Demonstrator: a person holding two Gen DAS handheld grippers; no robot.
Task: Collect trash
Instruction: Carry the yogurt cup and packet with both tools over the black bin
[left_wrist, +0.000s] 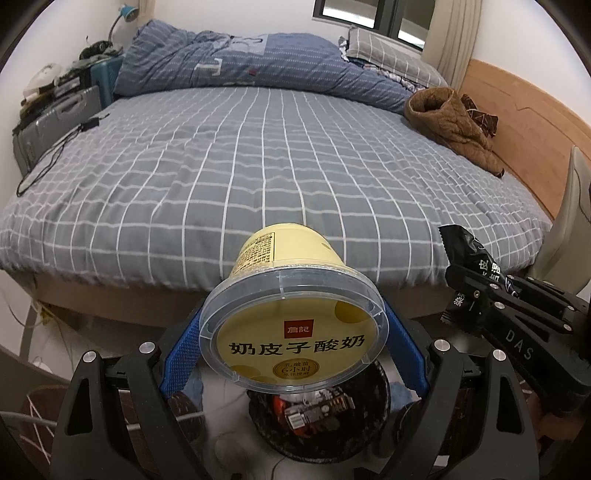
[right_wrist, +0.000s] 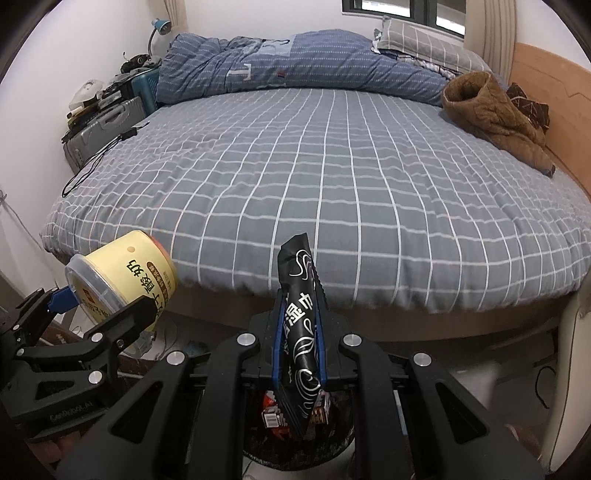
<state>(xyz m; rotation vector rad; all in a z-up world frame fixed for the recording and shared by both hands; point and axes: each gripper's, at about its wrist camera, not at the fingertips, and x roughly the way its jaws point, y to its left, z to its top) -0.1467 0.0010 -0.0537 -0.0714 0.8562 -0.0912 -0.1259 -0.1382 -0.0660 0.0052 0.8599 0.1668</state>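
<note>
At the foot of the bed (left_wrist: 258, 155), both grippers point down toward a black trash bin (left_wrist: 373, 417) on the floor below them. The left gripper (left_wrist: 293, 354) has its jaws spread wide around a pale yellow yogurt tub (left_wrist: 291, 332), its blue pads (left_wrist: 179, 354) pressing on the sides of the clear plastic lid rim; the tub lies tilted, lid toward the camera and base toward the bed. In the right wrist view the same tub sits at the lower left, clamped side-on, just short of the mattress edge.

The right gripper (right_wrist: 299, 343) has its jaws nearly together, pinching a black snack wrapper (right_wrist: 301, 321) with white lettering and swirls. The wrapper stands roughly upright between the 2 blue pads, its top poking up in front of the bed edge and its bottom hanging down over the bin opening (right_wrist: 295, 435), where red and white packaging already lies.

On the bed, a grey sheet with white grid lines is mostly bare; a rumpled blue quilt (left_wrist: 240, 62) lies along the far side, a brown padded jacket (left_wrist: 450, 125) rests near the wooden headboard (left_wrist: 524, 122), and a black cable (left_wrist: 55, 155) trails over the left edge beside a grey suitcase (left_wrist: 48, 125).
</note>
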